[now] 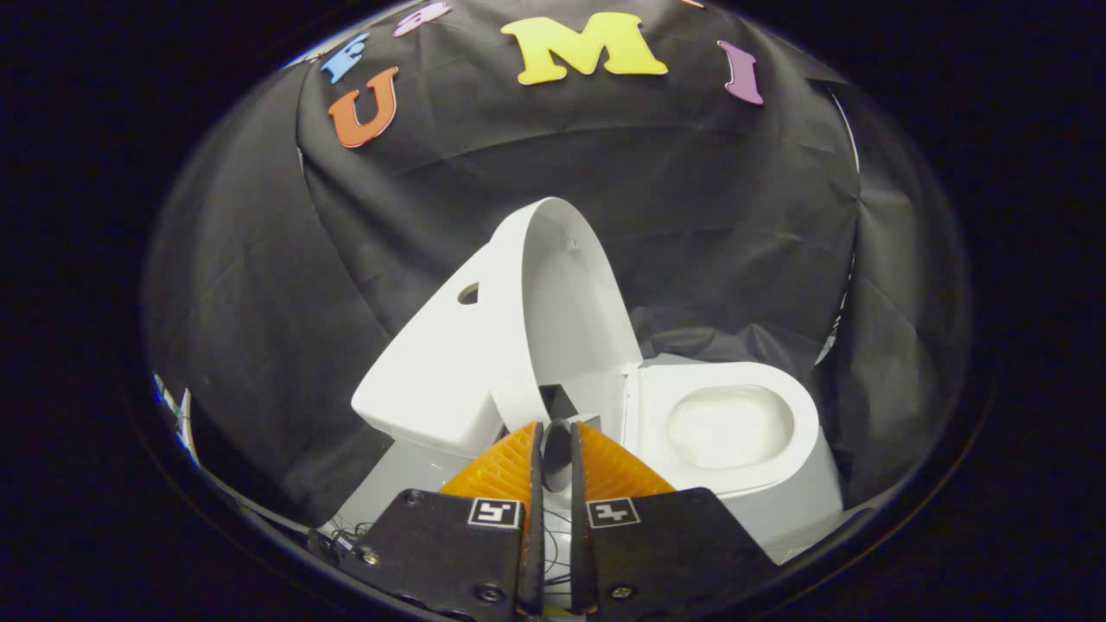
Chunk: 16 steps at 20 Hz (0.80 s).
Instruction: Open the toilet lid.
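Gripper view: gripper fingers sitting nearly together, gripping nothing, just below the raised lid, which is leaning on the tank beside the bowl. Risk, as judged: a nudge tipping the lid back down.

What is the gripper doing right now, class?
Gripper: fingers nearly shut, holding nothing, just short of the raised toilet lid.

toilet base hidden behind gripper fingers

The raised lid stands just beyond the nearly closed claw, tank to its left, the seat to its right.
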### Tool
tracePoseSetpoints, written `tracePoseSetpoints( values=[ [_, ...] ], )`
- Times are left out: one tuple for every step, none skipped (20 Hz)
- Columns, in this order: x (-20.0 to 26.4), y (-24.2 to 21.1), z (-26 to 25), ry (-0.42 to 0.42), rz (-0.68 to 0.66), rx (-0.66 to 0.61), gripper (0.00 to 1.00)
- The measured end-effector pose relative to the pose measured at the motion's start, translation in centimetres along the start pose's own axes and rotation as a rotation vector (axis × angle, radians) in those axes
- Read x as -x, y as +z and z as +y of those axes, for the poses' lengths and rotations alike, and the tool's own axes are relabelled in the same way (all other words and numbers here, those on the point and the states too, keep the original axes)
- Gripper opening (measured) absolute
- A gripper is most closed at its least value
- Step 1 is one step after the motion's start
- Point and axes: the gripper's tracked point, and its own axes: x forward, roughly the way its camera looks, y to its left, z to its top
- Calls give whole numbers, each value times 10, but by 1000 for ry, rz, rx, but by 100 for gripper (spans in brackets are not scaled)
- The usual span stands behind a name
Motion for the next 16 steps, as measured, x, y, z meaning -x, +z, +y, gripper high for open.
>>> tracePoseSetpoints(
  values=[
    [-1, -1, 0, 3, 1, -2, 16],
    [-1, -1, 0, 12, 0, -1, 20],
    [1, -1, 1, 30, -1, -5, 22],
    [4, 1, 2, 45, -7, -15, 24],
    [7, 4, 0, 47, -18, -25, 28],
    [12, 7, -4, 46, -34, -31, 39],
    [17, 10, -8, 46, -48, -34, 43],
    [22, 14, -11, 50, -63, -34, 47],
    [29, 18, -14, 51, -80, -34, 48],
    [35, 21, -18, 51, -97, -34, 49],
    [41, 24, -23, 51, -112, -31, 58],
    [48, 28, -29, 48, -130, -29, 66],
    [54, 29, -34, 42, -143, -26, 66],
    [61, 30, -39, 39, -159, -22, 67],
    [66, 31, -45, 34, -174, -18, 66],
    [73, 32, -50, 29, -187, -14, 66]
  ],
)
